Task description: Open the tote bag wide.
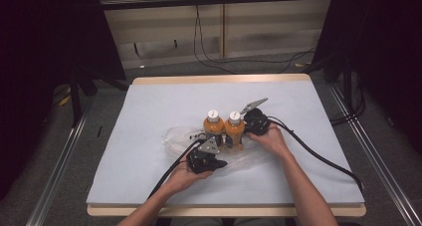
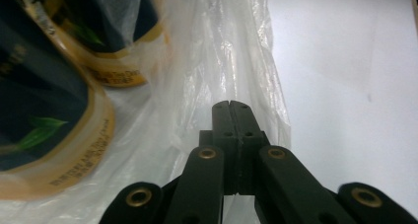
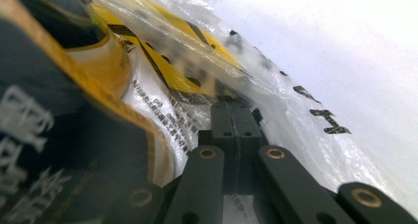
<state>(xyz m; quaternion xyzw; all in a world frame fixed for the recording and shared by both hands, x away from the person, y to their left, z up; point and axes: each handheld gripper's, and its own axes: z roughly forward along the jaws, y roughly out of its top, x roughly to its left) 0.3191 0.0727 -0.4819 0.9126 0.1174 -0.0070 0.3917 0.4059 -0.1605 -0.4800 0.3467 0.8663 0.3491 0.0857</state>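
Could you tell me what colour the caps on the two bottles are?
White, clearest in the high view: caps on bottles.

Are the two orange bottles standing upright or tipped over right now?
Upright. In the high view both bottles stand side by side with white caps on top, on the clear plastic bag, between the left gripper and right gripper.

Standing on a grey floor, a wood-edged table under a pale blue cover. Hanging at both sides, black curtains; running along the floor beside them, metal rails. Trailing down the light back wall, black cables
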